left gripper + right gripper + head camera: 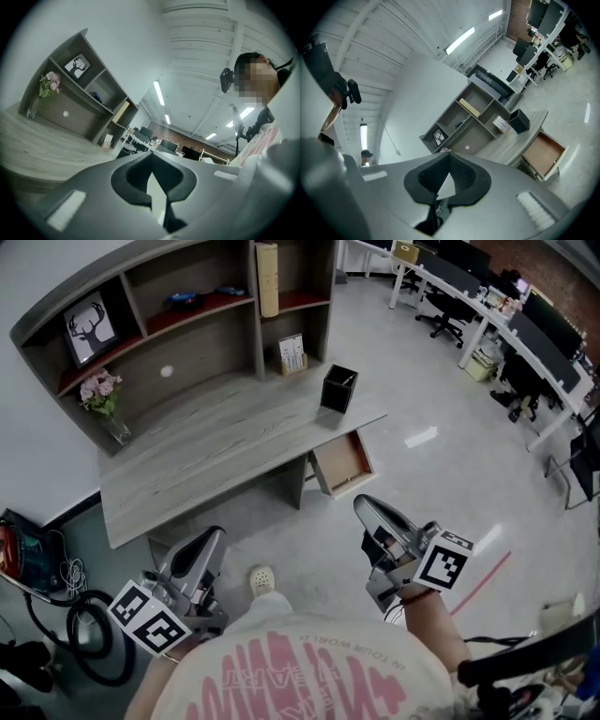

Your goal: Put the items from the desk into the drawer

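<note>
near: left gripper and right gripper are held close to the body, both pointing level toward the desk. left jaws are together, tips meeting, nothing between them. right jaws are likewise closed and empty. a shoe shows on the floor between the two grippers.

middle: bare floor separates the grippers from the desk; they are well apart from it. the drawer stands pulled out under the right end of the surface. what shows of its floor looks bare.

far: a black box sits upright at the right end of the surface, near the drawer and above it. behind it the shelves hold a card in the lower right bay, flowers in a vase at the left, and a picture on the upper left shelf.

progress, as a judgement: nothing is stowed yet. the drawer is open and ready. the box reads as the first item to move. whether the shelf things count as desk items, the task sentence does not settle.

hard to make out: the drawer's back part sits under the surface edge, so it is not fully checked. whether the box holds anything cannot be told. a blue thing on the upper shelf is too small to name. the person's shirt cuts off both forearms in the head view.
</note>
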`<state>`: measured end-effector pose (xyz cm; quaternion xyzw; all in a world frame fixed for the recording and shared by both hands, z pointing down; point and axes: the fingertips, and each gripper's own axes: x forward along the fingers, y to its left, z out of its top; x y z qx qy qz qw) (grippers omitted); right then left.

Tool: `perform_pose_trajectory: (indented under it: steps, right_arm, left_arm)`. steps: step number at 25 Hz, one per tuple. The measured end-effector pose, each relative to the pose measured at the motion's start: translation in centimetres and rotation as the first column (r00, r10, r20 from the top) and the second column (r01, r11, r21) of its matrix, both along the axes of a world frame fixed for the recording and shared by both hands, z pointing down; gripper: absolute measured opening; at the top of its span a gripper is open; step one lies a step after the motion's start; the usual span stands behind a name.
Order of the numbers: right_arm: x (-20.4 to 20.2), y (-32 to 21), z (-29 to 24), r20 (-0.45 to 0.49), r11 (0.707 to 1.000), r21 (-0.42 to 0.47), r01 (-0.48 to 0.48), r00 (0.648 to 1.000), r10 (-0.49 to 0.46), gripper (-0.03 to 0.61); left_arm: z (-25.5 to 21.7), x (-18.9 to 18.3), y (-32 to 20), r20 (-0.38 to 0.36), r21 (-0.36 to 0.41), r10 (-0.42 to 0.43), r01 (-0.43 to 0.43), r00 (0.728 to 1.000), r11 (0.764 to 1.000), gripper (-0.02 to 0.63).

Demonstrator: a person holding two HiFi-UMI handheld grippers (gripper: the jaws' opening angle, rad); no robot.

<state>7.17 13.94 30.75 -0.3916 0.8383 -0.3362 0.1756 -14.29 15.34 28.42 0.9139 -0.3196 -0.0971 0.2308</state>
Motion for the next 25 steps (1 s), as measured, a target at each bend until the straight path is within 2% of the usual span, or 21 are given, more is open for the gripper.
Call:
perform_pose_trajectory:
  steps: [15, 25]
  right_arm:
    - [-2.9, -11.9, -1.5, 0.011, 0.991, 0.009, -0.135, 0.991, 0.135, 0.005]
    - [-4.8, -16.1, -0.5, 0.003, 0.980, -0.028, -0.197, 0.980, 0.198, 0.005]
  left_arm:
    - [-1.2, -3.5, -14.3, 0.001, 0.014, 0.118, -0.118, 0.993, 0.993, 0.020]
    - [-0.1, -5.4, -20.7, -0.027, 0.011, 0.176, -0.175, 0.984, 0.984, 0.020]
